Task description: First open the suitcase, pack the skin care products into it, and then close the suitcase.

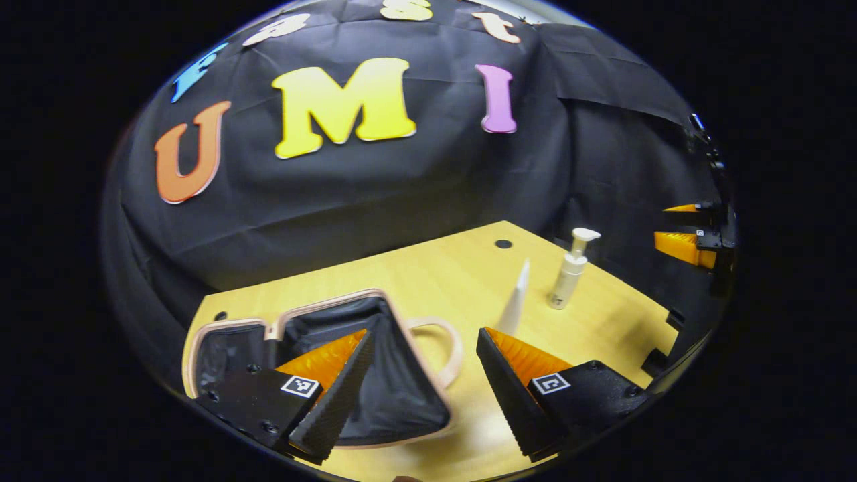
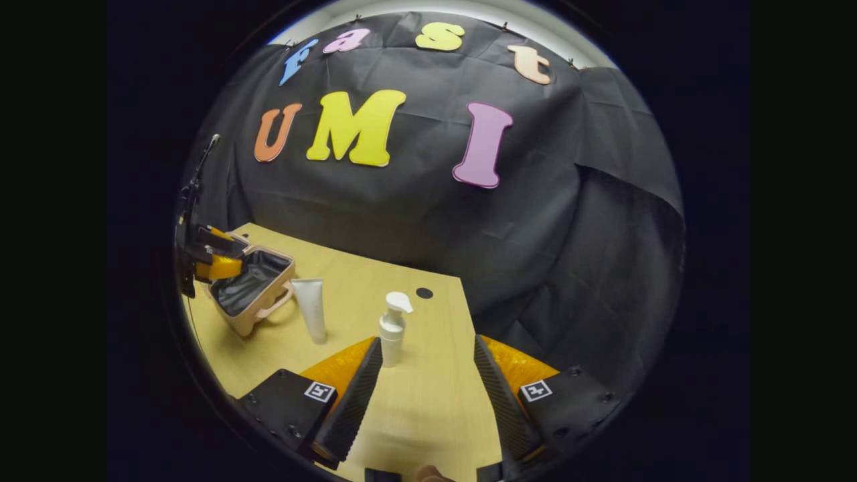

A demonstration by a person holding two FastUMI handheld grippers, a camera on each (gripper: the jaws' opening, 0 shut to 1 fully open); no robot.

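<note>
Suitcase (image 1: 375, 375) gapes, dark crinkled lining inside; left gripper (image 1: 423, 375) and right gripper (image 2: 428, 385) both spread wide, holding nothing.

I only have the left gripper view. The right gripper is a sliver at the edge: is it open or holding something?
Observer: Open. In the right gripper view the right gripper has its fingers wide apart, with nothing between them.
Operator: Where is the pump bottle relative to it?
Observer: The bottle stands upright just ahead, by one finger's tip, not clamped.
Operator: And the thin white thing beside it?
Observer: A tube, seen broadside there, standing wide end up between the bottle and the suitcase.
</note>
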